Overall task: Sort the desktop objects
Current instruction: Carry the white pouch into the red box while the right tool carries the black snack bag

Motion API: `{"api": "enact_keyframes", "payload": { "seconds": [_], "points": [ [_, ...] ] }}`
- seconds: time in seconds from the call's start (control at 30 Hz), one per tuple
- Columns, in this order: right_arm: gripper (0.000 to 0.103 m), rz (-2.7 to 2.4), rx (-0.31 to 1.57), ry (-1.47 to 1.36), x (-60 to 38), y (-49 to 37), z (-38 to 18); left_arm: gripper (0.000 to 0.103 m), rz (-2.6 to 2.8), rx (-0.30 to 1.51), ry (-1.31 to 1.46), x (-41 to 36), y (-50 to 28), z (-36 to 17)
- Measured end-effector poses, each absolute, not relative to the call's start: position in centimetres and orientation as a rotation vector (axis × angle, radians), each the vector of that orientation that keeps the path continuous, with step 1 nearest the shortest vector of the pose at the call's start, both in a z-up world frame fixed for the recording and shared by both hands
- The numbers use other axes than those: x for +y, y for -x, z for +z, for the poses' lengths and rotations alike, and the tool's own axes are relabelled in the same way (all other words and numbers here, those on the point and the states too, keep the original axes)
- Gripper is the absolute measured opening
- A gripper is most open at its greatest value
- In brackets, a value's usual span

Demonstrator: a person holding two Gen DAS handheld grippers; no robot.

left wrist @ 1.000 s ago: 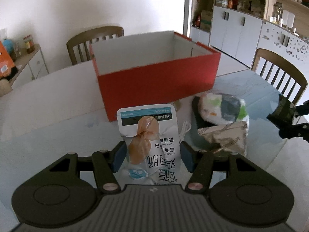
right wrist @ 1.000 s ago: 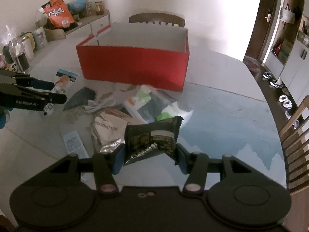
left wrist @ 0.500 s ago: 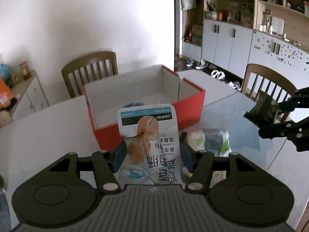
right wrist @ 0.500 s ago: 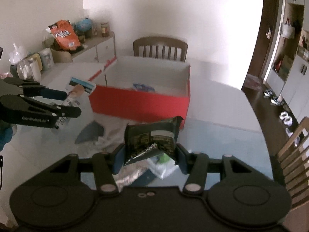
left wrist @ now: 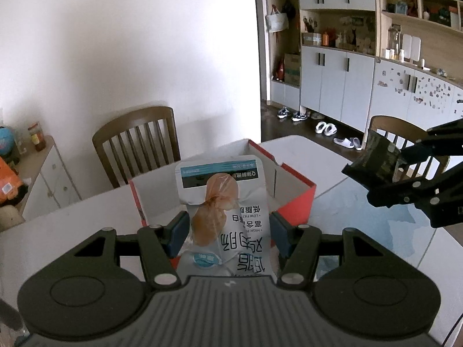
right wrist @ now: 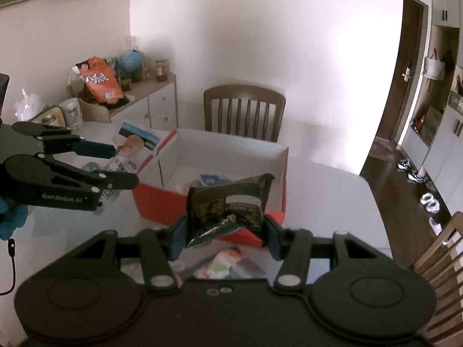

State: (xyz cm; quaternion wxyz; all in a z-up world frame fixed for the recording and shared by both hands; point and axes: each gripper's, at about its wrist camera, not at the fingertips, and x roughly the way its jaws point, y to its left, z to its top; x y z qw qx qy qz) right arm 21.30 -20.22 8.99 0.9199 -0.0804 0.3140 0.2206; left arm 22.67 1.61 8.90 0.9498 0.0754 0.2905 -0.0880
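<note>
My left gripper point(left wrist: 228, 235) is shut on a white snack pouch point(left wrist: 228, 217) with a chicken picture, held high in front of the red box point(left wrist: 298, 205). My right gripper point(right wrist: 222, 235) is shut on a dark snack packet point(right wrist: 228, 205), held above the table near the red box's point(right wrist: 150, 205) front wall. The box is open, white inside, with a small blue-and-white packet point(right wrist: 212, 180) on its floor. In the right wrist view the left gripper point(right wrist: 124, 163) holds its pouch point(right wrist: 130, 147) over the box's left corner. In the left wrist view the right gripper point(left wrist: 405, 170) and its packet point(left wrist: 376, 164) hover at the right.
Several snack packets point(right wrist: 228, 264) lie on the glass-topped table point(right wrist: 327, 190) below my right gripper. Wooden chairs stand behind the table point(right wrist: 244, 111) and at its right point(left wrist: 405, 133). A sideboard point(right wrist: 144, 101) with an orange bag stands left.
Both grippers have risen from the table with their packets and moved toward the red box. The box now sits lower in both views, its inside showing.
</note>
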Motion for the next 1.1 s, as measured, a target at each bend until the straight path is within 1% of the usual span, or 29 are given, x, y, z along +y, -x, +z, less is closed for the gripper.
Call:
{"api": "enact_keyframes", "payload": {
  "seconds": [0.37, 0.63, 1.1],
  "points": [
    [0.054, 0.458, 0.645, 0.173, -18.5, -25.2, 9.5, 0.06, -0.205, 0.638, -0.144, 2.9, -27.0, 8.8],
    [0.054, 0.461, 0.701, 0.192, -16.9, -27.9, 8.9, 0.06, -0.213, 0.694, -0.151, 4.0, -30.4, 8.1],
    [0.054, 0.454, 0.74, 0.208, -15.0, -32.3, 8.2, 0.06, -0.236, 0.781, -0.17, 5.5, -36.1, 6.5]
  ]
}}
